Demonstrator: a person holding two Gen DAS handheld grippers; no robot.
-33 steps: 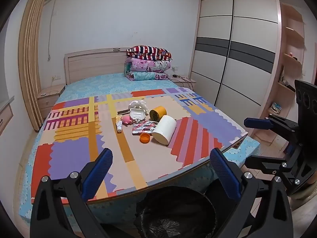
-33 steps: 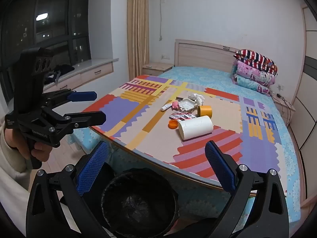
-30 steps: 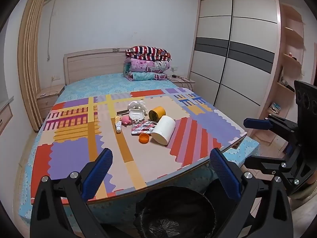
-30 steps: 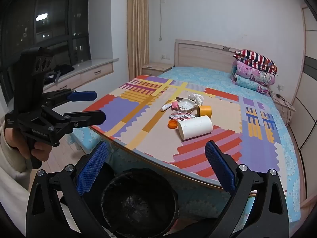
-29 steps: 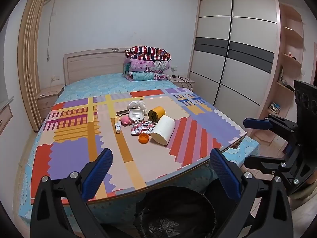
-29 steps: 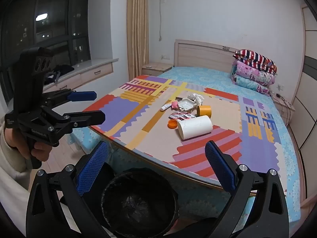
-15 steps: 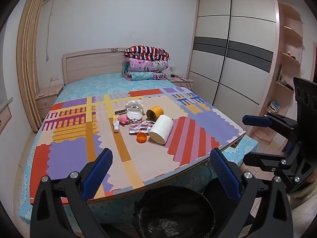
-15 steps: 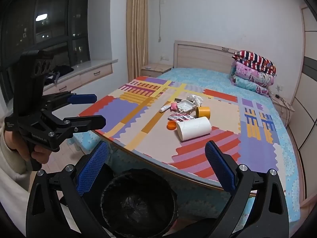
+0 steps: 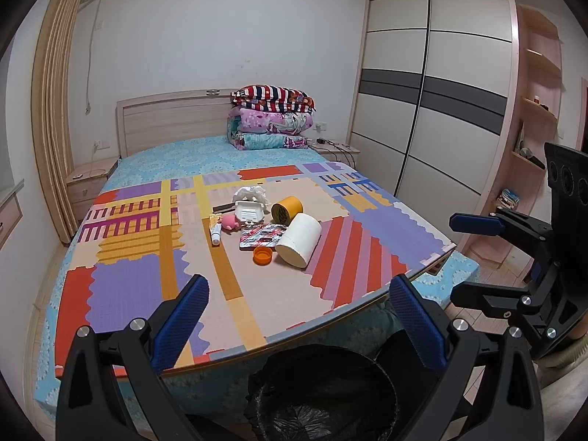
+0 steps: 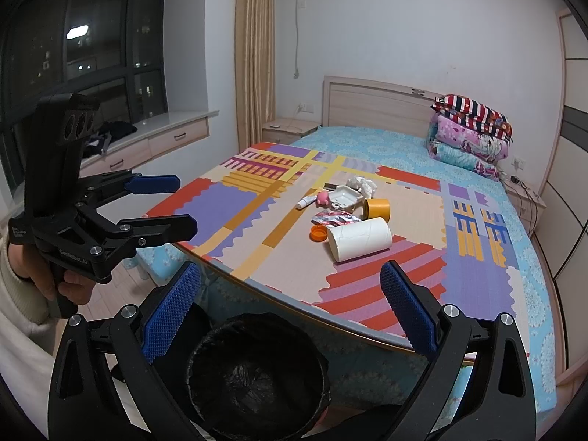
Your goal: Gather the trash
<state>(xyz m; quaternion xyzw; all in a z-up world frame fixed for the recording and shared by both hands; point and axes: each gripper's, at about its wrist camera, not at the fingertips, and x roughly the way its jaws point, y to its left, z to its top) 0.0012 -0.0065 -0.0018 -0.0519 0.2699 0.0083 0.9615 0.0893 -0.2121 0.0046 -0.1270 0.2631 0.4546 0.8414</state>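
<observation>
Hovering with fingers spread and empty, the left gripper [image 9: 296,307] and right gripper [image 10: 290,299] hung over the black-lined bin [image 10: 257,375], well apart from the trash pile [image 9: 270,226] on the mat, where the paper roll [image 9: 299,244] risked rolling off if nudged

Both claws have a black frame of angular metal arms with silver screws at the joints, and long fingers covered with blue textured pads [image 9: 180,325]. The left claw [image 10: 161,205] has small white lettering on its body and three round holes on its upright block. A cream sleeve [image 10: 18,294] covers the wrist of the hand [image 10: 64,284] on its grip.
</observation>
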